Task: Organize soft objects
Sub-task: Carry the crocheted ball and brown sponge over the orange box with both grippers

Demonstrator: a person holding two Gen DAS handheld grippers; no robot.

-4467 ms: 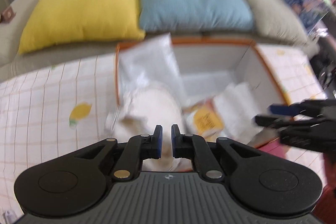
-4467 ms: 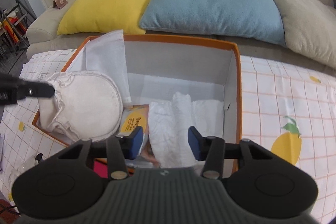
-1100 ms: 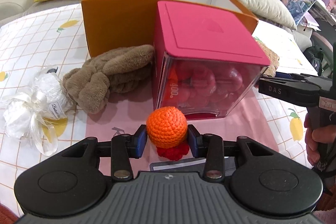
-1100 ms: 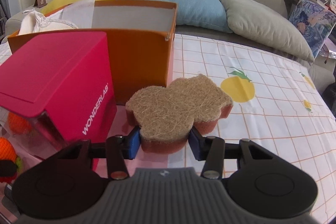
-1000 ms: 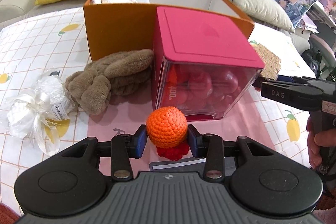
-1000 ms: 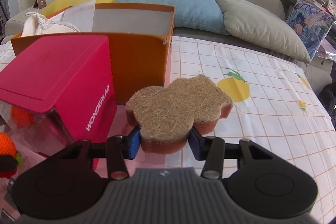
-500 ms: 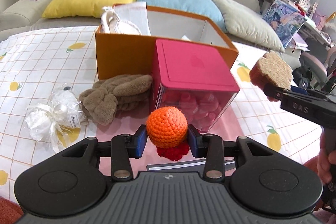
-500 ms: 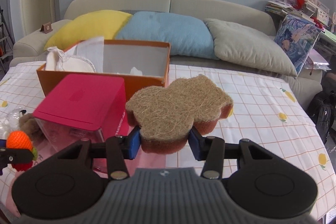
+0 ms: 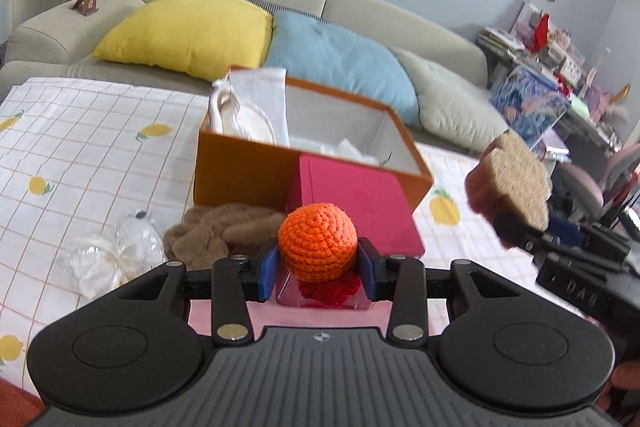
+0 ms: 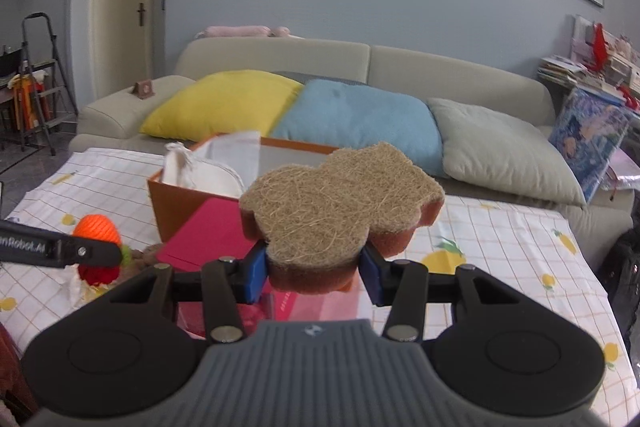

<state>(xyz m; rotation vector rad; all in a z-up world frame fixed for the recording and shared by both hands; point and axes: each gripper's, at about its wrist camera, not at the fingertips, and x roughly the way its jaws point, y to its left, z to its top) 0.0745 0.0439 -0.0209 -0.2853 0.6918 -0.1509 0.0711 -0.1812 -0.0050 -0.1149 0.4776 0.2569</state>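
Orange crochet yarn fills the left gripper (image 9: pixel 318 273): its blue pads pinch a crocheted ball (image 9: pixel 317 242) by both sides, with a red knitted part hanging under it. That gripper is level and raised above the tabletop (image 9: pixel 80 147), pointing toward the far sofa (image 10: pixel 360 63). The right gripper (image 10: pixel 313 277) is level too and raised above the tabletop, pinching a flower-shaped sponge (image 10: pixel 340 199), fibrous tan on top and rust-orange beneath, by its near lobe, flat side up. In the left wrist view this sponge hangs at the right, well apart from the ball.

Below and beyond both grippers stands an open orange box (image 9: pixel 240 167) holding white cloth items (image 9: pixel 248 111), with a pink-lidded container (image 9: pixel 356 195) against its near wall. Left of the container lies a brown plush piece (image 9: pixel 216 231), and farther left a clear-wrapped white bundle (image 9: pixel 108 259), both on the checked lemon-print cloth. Yellow, blue and grey cushions lean on the sofa.
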